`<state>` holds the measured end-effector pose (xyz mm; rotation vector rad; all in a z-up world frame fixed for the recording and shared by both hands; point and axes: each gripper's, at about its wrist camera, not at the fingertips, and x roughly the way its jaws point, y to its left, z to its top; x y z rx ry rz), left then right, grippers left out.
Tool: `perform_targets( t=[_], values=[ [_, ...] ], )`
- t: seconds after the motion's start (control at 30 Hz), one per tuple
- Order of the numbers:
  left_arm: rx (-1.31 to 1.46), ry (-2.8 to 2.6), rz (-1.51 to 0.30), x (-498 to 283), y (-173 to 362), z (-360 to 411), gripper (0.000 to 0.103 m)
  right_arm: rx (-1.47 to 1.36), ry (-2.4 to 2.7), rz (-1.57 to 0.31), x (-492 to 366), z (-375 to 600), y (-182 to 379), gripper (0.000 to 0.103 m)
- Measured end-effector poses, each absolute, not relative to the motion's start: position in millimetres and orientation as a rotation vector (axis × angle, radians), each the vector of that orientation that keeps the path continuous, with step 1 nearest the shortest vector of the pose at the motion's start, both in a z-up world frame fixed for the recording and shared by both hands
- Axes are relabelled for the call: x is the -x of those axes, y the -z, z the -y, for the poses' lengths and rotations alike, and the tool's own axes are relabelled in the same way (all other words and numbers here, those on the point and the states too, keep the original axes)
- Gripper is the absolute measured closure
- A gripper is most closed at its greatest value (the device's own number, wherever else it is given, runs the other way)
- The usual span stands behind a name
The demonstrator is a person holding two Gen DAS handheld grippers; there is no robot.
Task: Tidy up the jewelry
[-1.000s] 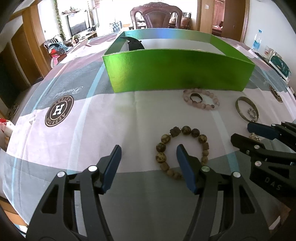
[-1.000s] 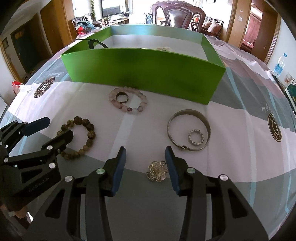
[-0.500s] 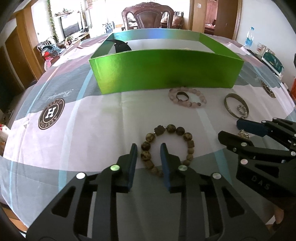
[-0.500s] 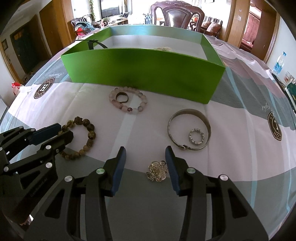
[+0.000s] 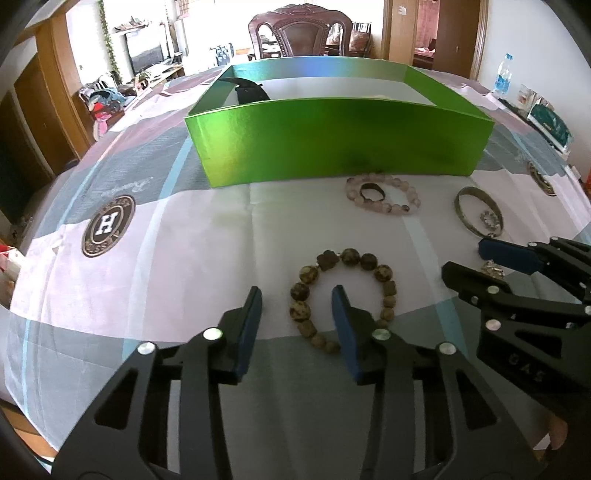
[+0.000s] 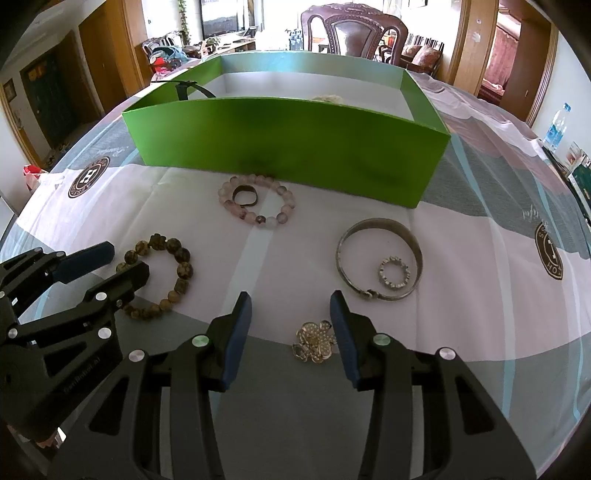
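Note:
A brown bead bracelet (image 5: pixel 384 275) lies flat on the tablecloth. My left gripper (image 5: pixel 297 306) straddles its left side, jaws opening, with the beads between the pads and untouched. A gold flower brooch (image 6: pixel 314 341) sits between the fingers of my right gripper (image 6: pixel 290 314), close to the right finger; that gripper is open. Further back lie a pink bead bracelet (image 6: pixel 284 192) around a dark ring (image 6: pixel 245 195), and a silver bangle (image 6: pixel 380 225) around a small sparkly ring (image 6: pixel 394 273). Behind them stands the green box (image 5: pixel 332 147).
A black strap (image 5: pixel 251 92) and a pale item (image 6: pixel 327 98) lie inside the box. The table carries a patterned cloth with round logos (image 5: pixel 109 225). A wooden chair (image 6: pixel 354 33) stands beyond the far edge, and a water bottle (image 6: pixel 556 127) at the right.
My left gripper's jaws narrowed from wide to close around the brown bracelet's left beads, then widened a little. The right gripper and the jewellery have not moved.

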<state>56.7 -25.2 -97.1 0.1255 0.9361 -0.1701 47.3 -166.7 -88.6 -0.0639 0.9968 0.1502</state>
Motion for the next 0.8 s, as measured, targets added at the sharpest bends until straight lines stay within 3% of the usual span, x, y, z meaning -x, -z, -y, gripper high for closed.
perform_targets(
  t=[0.1,0.13,0.27,0.5,0.6,0.8],
  values=[
    [-0.138,0.198,-0.931,-54.0,97.4,29.0,0.088,0.06,-0.149,-0.993,-47.3,166.1,88.1,0.061],
    [-0.143,0.202,-0.93,-53.2,97.4,30.6,0.091,0.06,-0.151,-0.989,-47.0,165.5,87.9,0.069],
    [-0.144,0.202,-0.929,-51.6,97.7,30.4,0.091,0.053,-0.151,-0.984,-46.9,166.3,87.9,0.087],
    [-0.116,0.192,-0.933,-51.3,95.0,23.1,0.092,0.033,-0.148,-0.983,-46.6,170.0,88.4,0.088],
    [-0.089,0.192,-0.923,-51.8,86.8,15.1,0.092,0.02,-0.136,-0.976,-45.8,175.5,84.7,0.098],
    [-0.051,0.194,-0.887,-52.7,67.1,0.8,0.092,-0.001,-0.104,-0.936,-42.7,191.9,68.7,0.098]
  ],
)
